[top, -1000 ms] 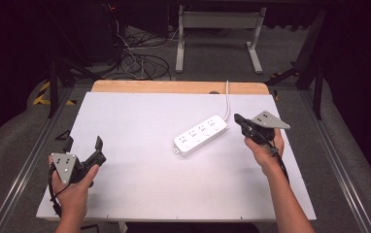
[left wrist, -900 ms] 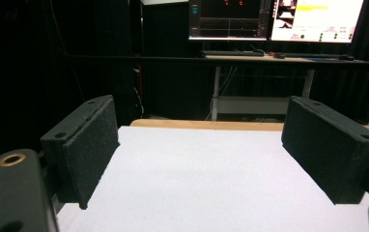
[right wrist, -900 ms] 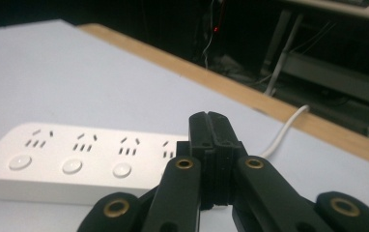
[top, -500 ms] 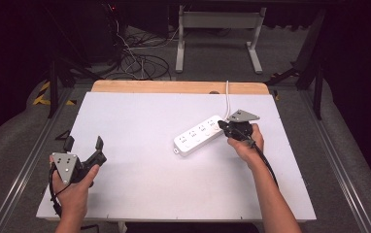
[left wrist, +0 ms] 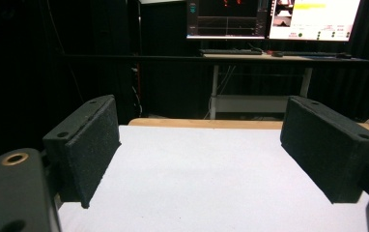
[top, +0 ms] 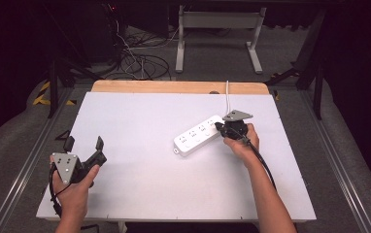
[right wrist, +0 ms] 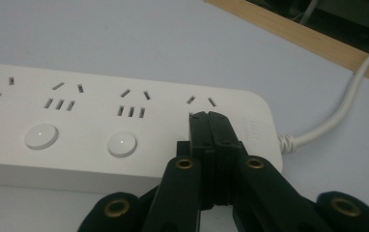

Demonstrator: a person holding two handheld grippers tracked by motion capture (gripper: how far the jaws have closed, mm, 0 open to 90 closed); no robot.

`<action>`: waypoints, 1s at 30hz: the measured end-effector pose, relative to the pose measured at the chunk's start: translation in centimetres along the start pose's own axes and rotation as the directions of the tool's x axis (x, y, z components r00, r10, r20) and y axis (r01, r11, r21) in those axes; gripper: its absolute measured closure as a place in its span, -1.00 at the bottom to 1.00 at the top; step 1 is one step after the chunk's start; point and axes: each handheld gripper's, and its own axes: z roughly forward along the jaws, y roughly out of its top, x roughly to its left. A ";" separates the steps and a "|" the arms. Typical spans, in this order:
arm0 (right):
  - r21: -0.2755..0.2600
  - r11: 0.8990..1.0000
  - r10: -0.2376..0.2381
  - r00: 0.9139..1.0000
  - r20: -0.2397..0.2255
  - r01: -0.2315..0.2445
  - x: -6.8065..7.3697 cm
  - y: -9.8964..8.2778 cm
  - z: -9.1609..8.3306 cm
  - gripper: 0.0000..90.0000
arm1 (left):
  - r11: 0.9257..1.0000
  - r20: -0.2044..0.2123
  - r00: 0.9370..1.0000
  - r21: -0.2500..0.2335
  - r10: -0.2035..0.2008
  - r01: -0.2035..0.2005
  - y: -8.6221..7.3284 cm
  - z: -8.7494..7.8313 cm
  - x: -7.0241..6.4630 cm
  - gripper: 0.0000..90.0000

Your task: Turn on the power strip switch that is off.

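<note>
- Right gripper: jaws pressed together, tips over the cord-end socket of the white power strip.
- High view: strip lies diagonal, right of centre on the white table.
- Left gripper: jaws wide apart, holding nothing, near-left.
- Left gripper view: lit monitors in a dark room.

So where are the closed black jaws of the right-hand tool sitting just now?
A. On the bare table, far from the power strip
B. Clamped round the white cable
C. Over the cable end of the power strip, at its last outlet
C: in the right gripper view the right gripper has its jaws pressed together over the end outlet of the power strip, near where the white cable leaves.
</note>
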 end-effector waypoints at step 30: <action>0.020 0.996 0.087 0.996 0.017 -0.087 0.3 0.0 0.4 1.00 | 1.000 -0.004 1.000 0.000 0.007 -0.007 0.0 -0.3 0.2 -0.67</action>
